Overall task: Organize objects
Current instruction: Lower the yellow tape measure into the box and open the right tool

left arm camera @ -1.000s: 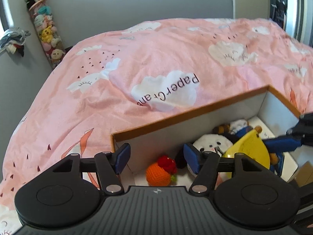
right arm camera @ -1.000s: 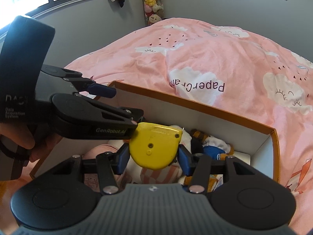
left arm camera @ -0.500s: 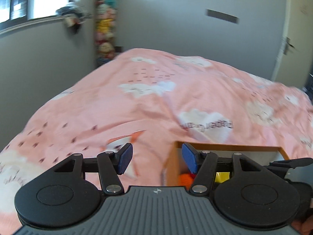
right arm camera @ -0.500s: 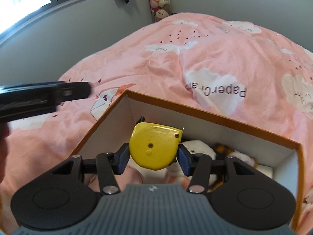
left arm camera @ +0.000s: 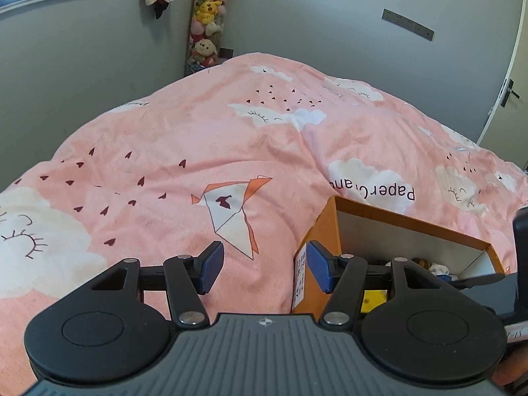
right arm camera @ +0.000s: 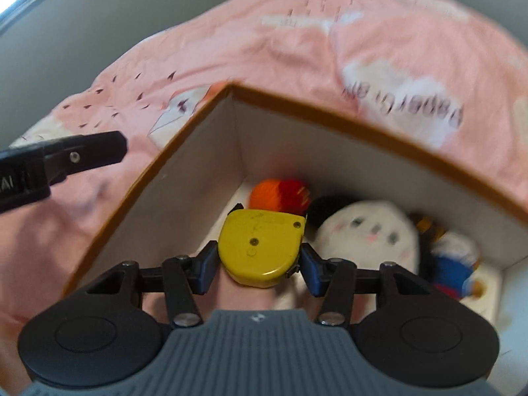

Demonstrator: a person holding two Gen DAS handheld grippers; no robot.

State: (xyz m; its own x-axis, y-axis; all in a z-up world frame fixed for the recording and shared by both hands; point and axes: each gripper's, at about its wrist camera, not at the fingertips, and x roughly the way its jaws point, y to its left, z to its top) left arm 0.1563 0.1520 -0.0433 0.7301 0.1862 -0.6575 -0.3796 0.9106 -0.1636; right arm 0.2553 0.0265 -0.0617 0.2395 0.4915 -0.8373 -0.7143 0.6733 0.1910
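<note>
R gripper [right arm camera: 259,264] clamps yellow tape measure [right arm camera: 260,247] betw. both blue pads, held above the open orange-rimmed box [right arm camera: 184,151]. Tape measure: flat face toward cam, straight edge at far side, rounded end toward gripper body; long axis approx. across the jaws. Below/behind it in box: orange-red knitted toy [right arm camera: 280,194], white plush [right arm camera: 366,234], blue-white plush [right arm camera: 455,264]. L gripper [left arm camera: 264,269] jaws apart, nothing betw. them, after closing slightly; positioned over pink duvet [left arm camera: 198,138] beside box corner.
</note>
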